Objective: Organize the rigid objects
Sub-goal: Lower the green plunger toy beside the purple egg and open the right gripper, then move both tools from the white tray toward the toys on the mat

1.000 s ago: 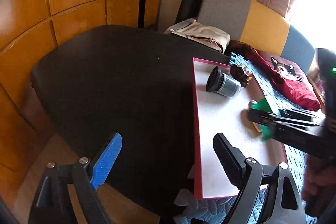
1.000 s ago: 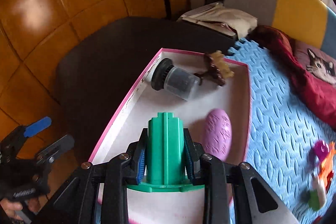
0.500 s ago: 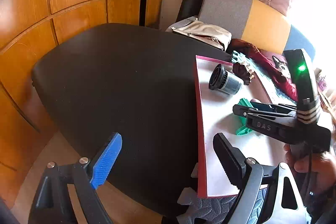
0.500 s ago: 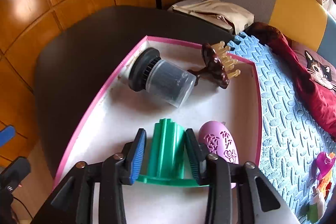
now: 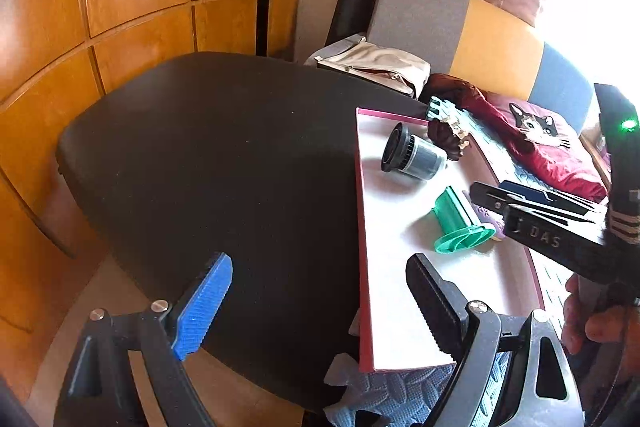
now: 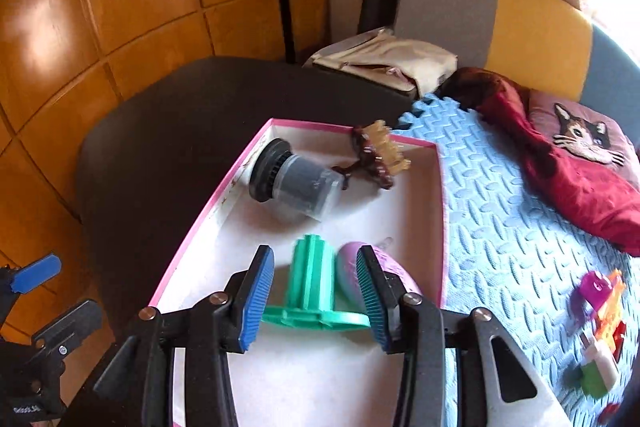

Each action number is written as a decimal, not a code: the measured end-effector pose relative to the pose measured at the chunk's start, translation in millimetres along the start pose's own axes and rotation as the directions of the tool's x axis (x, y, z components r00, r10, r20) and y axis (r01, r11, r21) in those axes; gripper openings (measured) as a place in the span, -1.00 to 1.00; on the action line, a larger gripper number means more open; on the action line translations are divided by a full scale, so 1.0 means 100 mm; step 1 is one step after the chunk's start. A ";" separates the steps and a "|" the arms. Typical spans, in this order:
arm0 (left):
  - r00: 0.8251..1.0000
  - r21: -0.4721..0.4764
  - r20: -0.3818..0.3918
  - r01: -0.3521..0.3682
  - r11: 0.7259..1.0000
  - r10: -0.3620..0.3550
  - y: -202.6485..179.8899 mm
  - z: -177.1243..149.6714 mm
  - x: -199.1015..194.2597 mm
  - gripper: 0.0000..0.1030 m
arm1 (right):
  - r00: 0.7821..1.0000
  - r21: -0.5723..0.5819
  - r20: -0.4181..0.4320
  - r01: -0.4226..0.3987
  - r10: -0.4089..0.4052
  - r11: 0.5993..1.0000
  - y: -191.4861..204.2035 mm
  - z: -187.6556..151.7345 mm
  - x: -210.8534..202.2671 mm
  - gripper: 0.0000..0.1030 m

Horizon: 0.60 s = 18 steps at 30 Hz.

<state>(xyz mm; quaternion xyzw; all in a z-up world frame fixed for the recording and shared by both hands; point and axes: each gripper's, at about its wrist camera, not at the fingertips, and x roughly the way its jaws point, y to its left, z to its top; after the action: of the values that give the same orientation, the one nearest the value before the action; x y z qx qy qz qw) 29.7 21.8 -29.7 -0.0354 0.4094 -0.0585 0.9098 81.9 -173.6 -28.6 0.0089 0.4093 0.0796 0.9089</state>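
A green ribbed plastic piece with a round flange (image 6: pixel 312 287) lies on the floor of the pink-rimmed white box (image 6: pixel 208 215). My right gripper (image 6: pixel 316 301) is open, its blue pads on either side of the piece without touching it. A purple oval brush (image 6: pixel 384 267) lies right beside the piece. A clear jar with a black lid (image 6: pixel 296 183) and a brown hair claw (image 6: pixel 376 155) lie at the box's far end. My left gripper (image 5: pixel 320 307) is open and empty over the black table's edge, left of the box (image 5: pixel 362 227). The green piece (image 5: pixel 460 223) shows there too.
The black oval table (image 5: pixel 208 147) lies left of the box. Blue foam mat (image 6: pixel 504 227) lies right of it, with small coloured toys (image 6: pixel 600 315) at its right edge. A red cloth and cat cushion (image 6: pixel 576 155) lie behind. Wooden panels stand on the left.
My right gripper carried the green piece down into the box, set it beside the purple brush and opened. The left gripper stayed still and open.
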 end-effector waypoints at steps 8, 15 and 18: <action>1.000 0.030 -0.005 0.015 0.999 -0.014 -0.12 -0.01 -0.02 0.74 | 0.997 0.052 0.063 0.041 -0.044 0.998 -0.20 -0.13 -0.31 -0.16; 1.000 0.055 -0.006 0.026 0.998 -0.025 -0.23 -0.03 -0.03 0.74 | 0.991 0.112 0.100 0.078 -0.090 0.991 -0.48 -0.28 -0.55 -0.15; 1.000 0.069 -0.005 0.029 0.997 -0.029 -0.28 -0.04 -0.04 0.74 | 0.987 0.141 0.107 0.106 -0.122 0.984 -0.64 -0.37 -0.64 -0.13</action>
<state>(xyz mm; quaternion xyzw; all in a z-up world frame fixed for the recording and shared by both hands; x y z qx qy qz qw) 22.2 -5.6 -26.1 -0.0098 0.4083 -0.0857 0.9087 21.2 -247.9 -10.8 0.0516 0.3603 -0.0012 0.9314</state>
